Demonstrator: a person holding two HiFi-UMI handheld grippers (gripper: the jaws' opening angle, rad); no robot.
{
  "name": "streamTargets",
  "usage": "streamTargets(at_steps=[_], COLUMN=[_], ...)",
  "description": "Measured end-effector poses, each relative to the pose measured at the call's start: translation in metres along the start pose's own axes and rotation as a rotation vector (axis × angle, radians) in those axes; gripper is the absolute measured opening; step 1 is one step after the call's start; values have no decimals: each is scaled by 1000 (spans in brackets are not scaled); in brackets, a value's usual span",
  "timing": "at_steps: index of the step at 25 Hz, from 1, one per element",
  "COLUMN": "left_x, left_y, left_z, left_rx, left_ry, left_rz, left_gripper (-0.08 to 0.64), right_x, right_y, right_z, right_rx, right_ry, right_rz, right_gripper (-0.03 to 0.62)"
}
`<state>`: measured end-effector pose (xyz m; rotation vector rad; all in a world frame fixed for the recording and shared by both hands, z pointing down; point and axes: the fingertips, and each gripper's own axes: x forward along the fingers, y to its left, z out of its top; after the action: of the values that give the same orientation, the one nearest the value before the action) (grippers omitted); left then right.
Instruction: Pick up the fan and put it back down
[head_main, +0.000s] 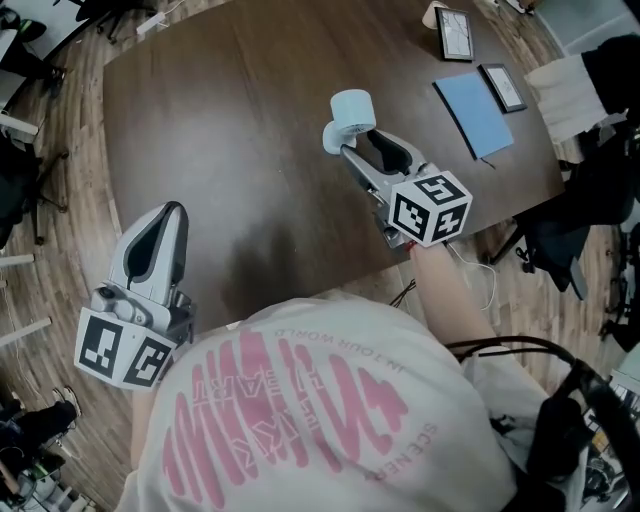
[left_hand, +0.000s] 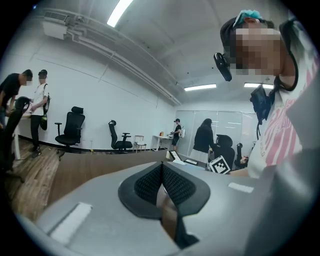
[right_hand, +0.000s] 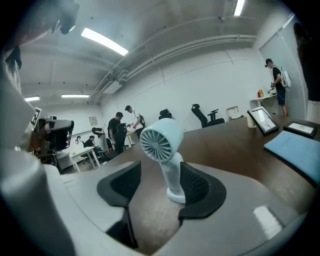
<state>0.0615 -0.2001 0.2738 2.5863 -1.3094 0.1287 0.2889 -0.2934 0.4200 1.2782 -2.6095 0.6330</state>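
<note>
Table (head_main: 240, 140): dark wood — fan (right_hand: 167, 150) upright
Room: office chairs (left_hand: 70, 126), people (left_hand: 205, 136)
Right gripper (right_hand: 159, 186): released, astride fan
Left gripper (left_hand: 162, 172): clenched, empty
Hidden: we lose table's near edge

Fan (right_hand: 161, 141) on table (head_main: 250, 150), between right gripper (right_hand: 159, 185) jaws

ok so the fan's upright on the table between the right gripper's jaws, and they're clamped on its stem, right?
Not clamped. The right gripper view shows the jaws of the right gripper standing wide apart, one pad well clear of the stem. The rest holds: the fan stands upright on the table between them.
</note>
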Motion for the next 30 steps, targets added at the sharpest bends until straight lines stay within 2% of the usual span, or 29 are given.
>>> streamTargets(at_steps=[4, 11, 18, 30], left_x=[-8, -21, -32, -51], left_y=[4, 13, 20, 28], left_z=[-1, 2, 2, 6], left_rx=[-4, -4, -3, -2], left_ry=[1, -10, -17, -38], left_rz=[31, 81, 125, 188], left_gripper=[18, 18, 18, 18], right_x=[15, 37, 53, 70], right_y=[-3, -13, -19, -30], right_z=[-6, -12, -16, -19], right_rx=[11, -74, -46, -85], right_ry=[20, 66, 82, 97], right_rz=[-8, -64, -87, -113], right_gripper=[239, 275, 273, 245])
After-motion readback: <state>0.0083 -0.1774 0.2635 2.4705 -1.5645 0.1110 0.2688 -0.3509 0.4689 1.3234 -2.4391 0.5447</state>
